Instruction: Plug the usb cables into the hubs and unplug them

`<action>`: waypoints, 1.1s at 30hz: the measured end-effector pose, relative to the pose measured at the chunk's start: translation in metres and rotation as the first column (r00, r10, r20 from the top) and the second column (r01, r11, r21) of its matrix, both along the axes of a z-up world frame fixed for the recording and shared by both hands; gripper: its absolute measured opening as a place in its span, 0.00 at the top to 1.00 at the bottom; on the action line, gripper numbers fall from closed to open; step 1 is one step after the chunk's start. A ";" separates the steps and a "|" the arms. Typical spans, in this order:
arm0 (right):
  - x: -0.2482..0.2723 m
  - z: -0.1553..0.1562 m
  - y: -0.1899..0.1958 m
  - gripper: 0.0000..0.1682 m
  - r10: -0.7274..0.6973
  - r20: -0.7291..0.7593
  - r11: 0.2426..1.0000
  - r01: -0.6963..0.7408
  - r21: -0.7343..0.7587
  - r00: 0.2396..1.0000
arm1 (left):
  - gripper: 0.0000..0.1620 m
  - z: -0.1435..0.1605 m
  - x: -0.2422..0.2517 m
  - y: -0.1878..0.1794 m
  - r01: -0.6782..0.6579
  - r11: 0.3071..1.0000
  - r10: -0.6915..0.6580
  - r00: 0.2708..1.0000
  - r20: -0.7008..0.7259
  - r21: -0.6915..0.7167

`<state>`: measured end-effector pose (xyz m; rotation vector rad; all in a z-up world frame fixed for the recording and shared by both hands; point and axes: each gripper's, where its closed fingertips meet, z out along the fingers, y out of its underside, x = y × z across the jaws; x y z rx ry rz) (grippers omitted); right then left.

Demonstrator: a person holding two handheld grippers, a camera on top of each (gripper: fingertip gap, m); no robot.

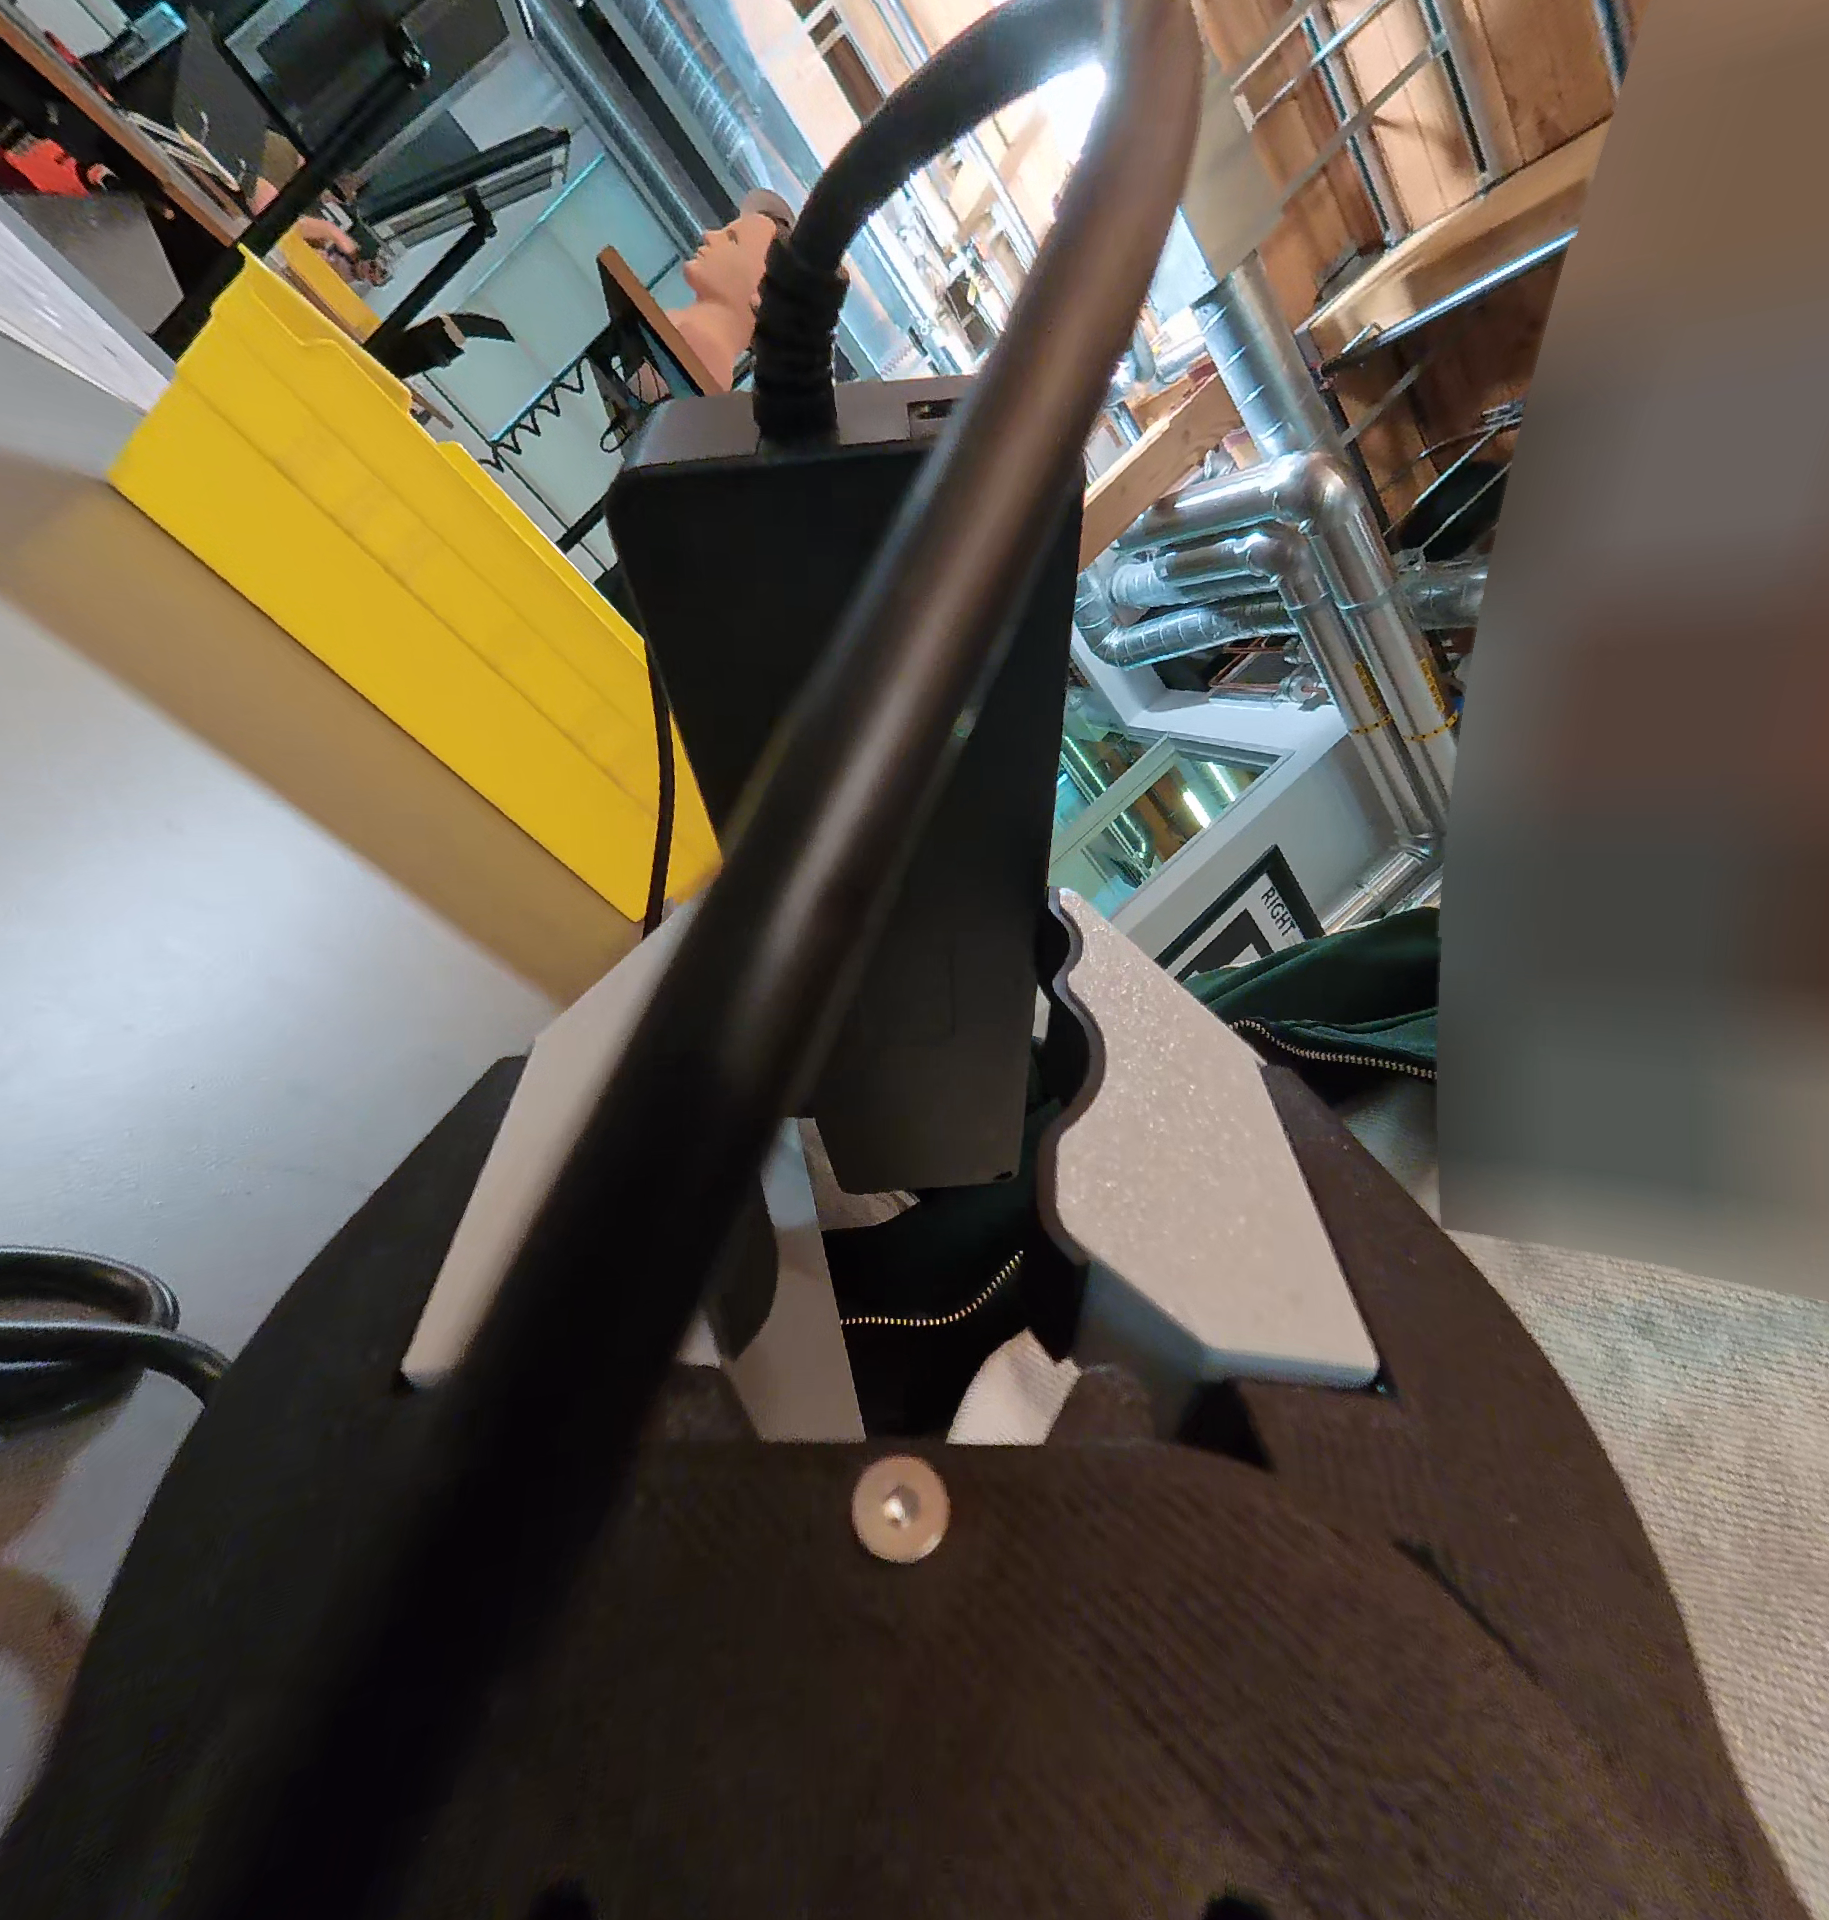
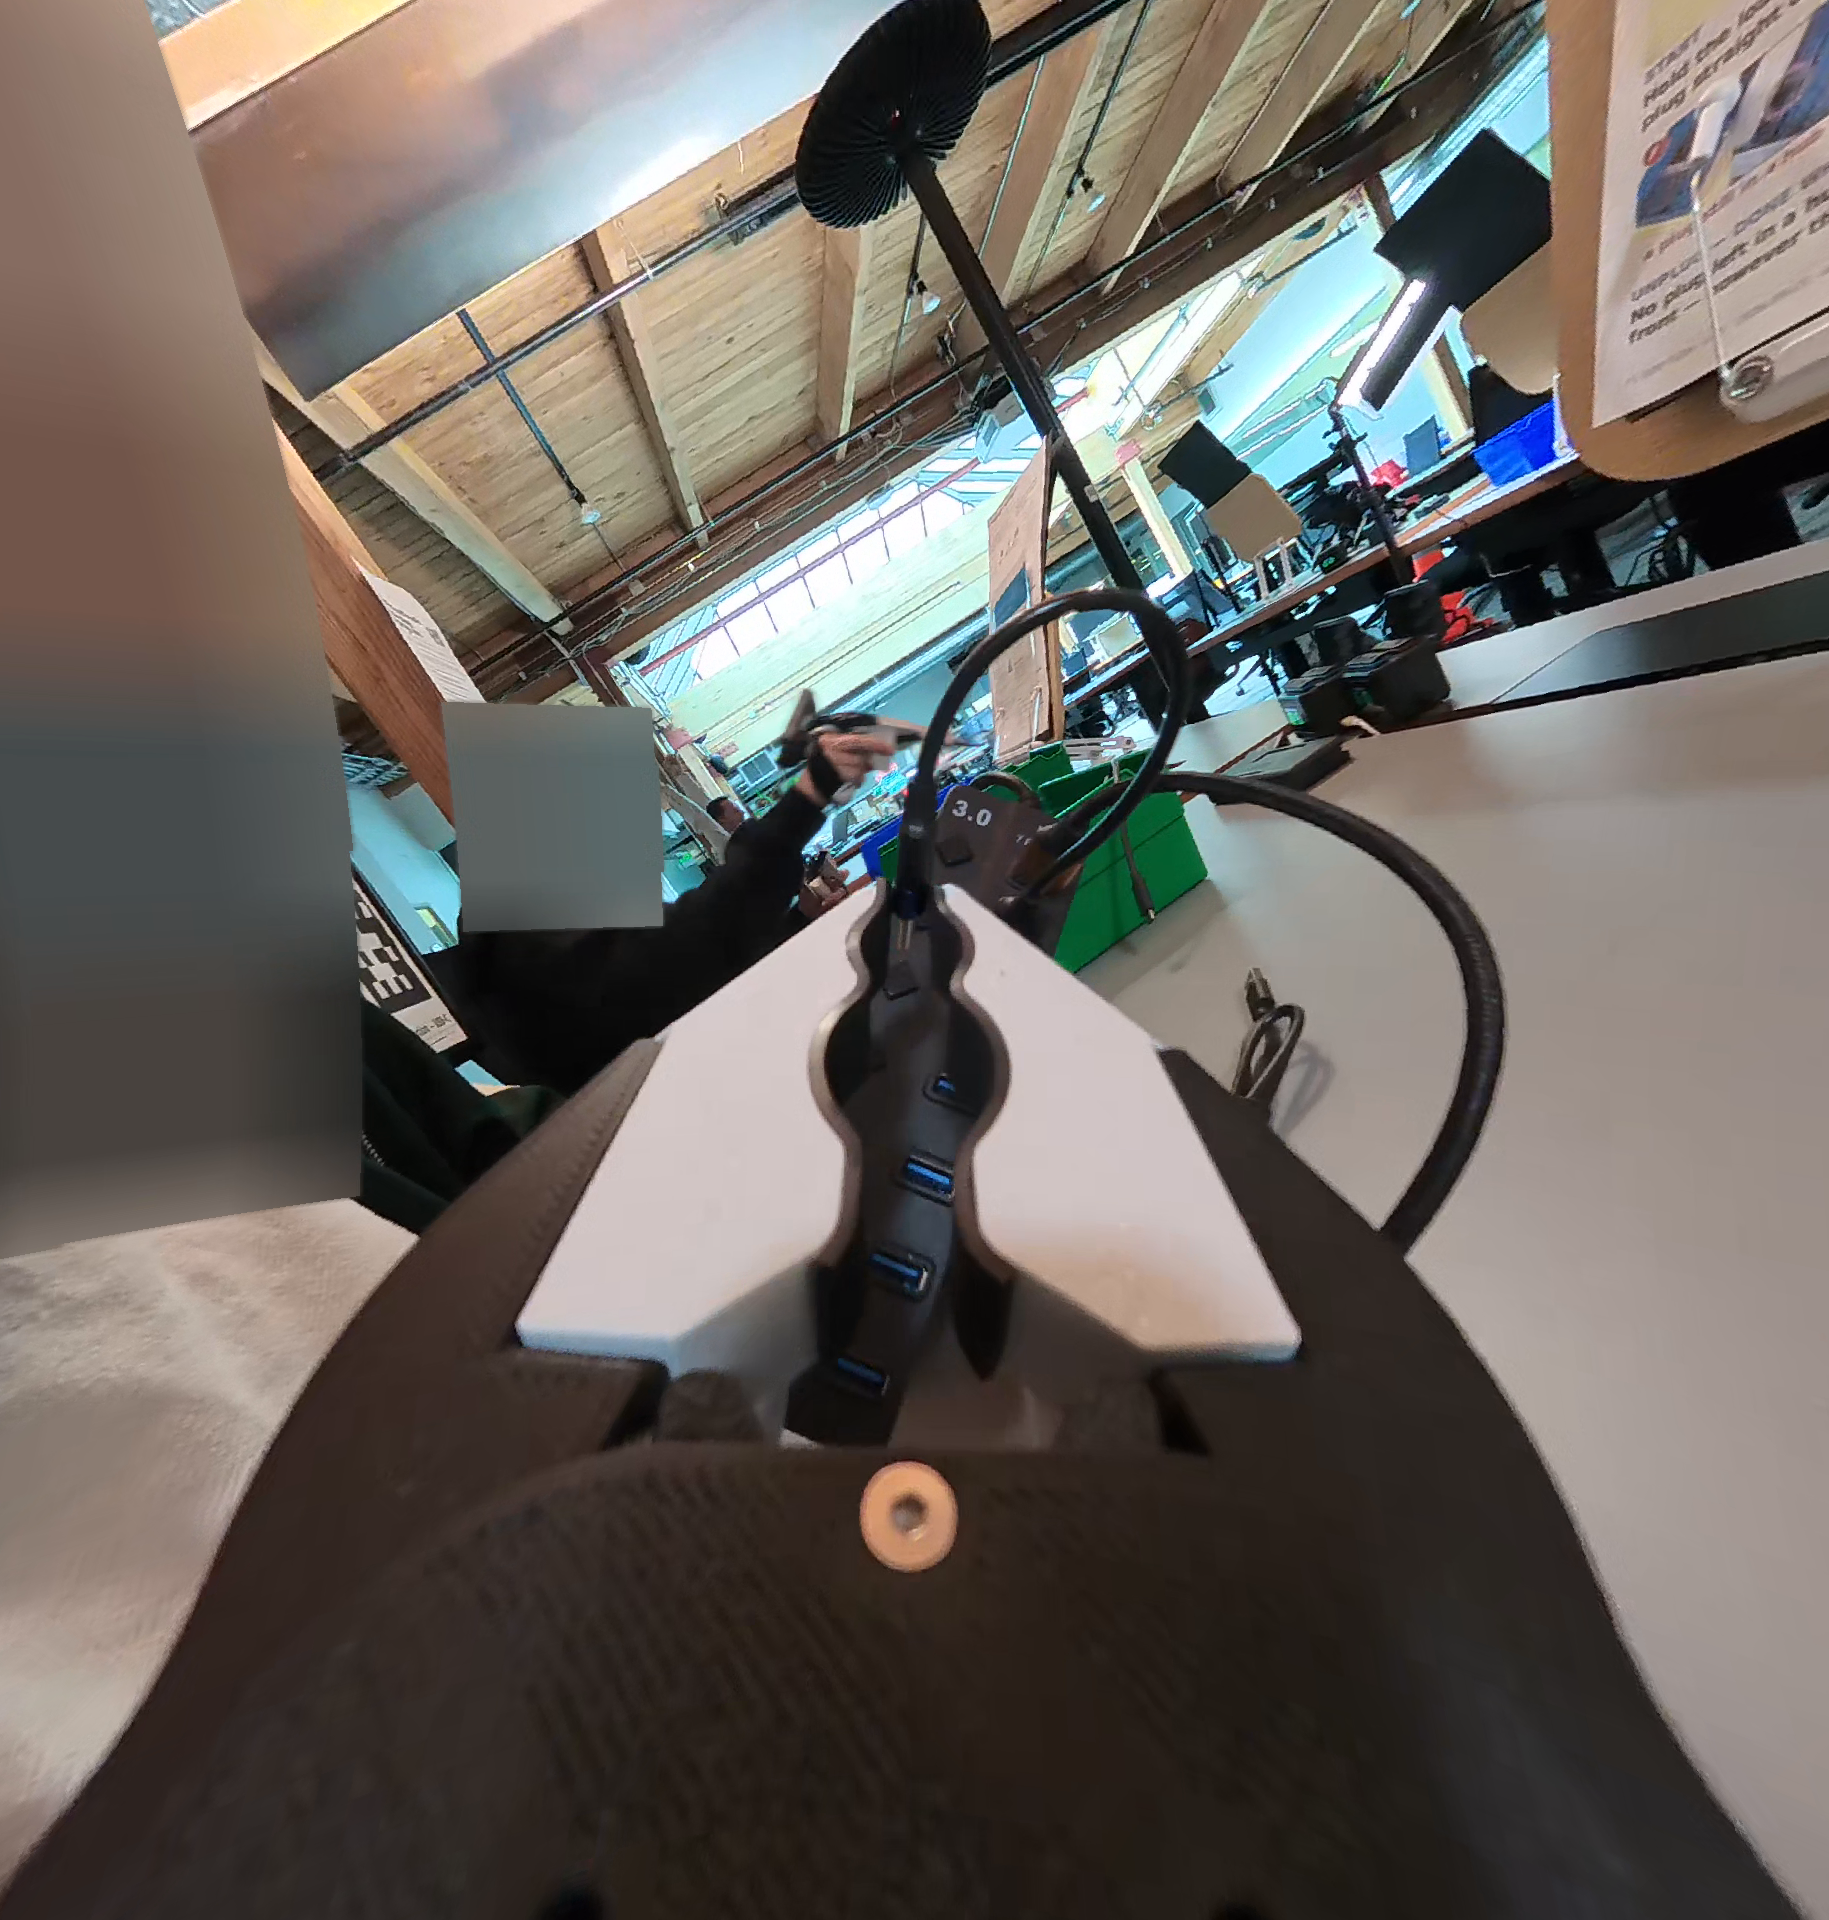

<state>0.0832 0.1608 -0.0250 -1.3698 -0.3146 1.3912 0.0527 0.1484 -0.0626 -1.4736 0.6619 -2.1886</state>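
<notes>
The left gripper [image 1: 951, 1122] grips a black hub [image 1: 858, 727]; a thick cable [image 1: 868, 790] crosses in front. The right gripper [image 2: 915, 1101] squeezes a long hub [image 2: 905, 1236]. Behind sit a yellow bin [image 1: 390, 582] and green bin [image 2: 1128, 873] on the grey desk [image 2: 1616, 987].

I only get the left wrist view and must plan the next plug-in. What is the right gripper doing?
Observer: The right gripper is shut on a black USB hub, held lengthwise between its fingers.
Operator: Any free ports?
Observer: Four blue ports face the camera, all empty.
Operator: A spare cable anywhere?
Observer: A coiled black USB cable lies on the white table, right of the fingers, untouched.
</notes>
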 end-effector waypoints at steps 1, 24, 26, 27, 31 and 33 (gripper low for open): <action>-0.001 -0.001 0.000 0.97 0.005 0.001 1.000 -0.005 -0.002 1.000 | 0.70 0.000 0.000 0.000 0.001 1.000 -0.001 1.000 0.001 0.001; -0.023 -0.018 0.001 0.79 0.037 0.106 0.997 -0.030 -0.070 0.994 | 0.68 -0.003 0.007 -0.032 0.105 0.984 -0.099 0.994 -0.045 0.143; -0.021 -0.018 0.001 0.83 0.009 0.146 0.999 -0.003 -0.039 0.989 | 0.68 -0.005 0.010 -0.039 0.121 0.977 -0.113 0.992 -0.059 0.176; -0.021 -0.016 -0.002 0.86 0.016 0.150 1.000 -0.014 -0.017 0.989 | 0.67 -0.005 0.011 -0.039 0.120 0.977 -0.111 0.992 -0.062 0.176; -0.021 -0.014 -0.005 0.96 0.024 0.159 1.000 -0.023 -0.009 0.987 | 0.68 -0.003 0.010 -0.039 0.125 0.979 -0.118 0.992 -0.049 0.161; -0.020 -0.013 -0.005 0.98 0.025 0.153 1.000 -0.024 -0.010 0.988 | 0.68 -0.003 0.010 -0.040 0.123 0.978 -0.116 0.992 -0.049 0.168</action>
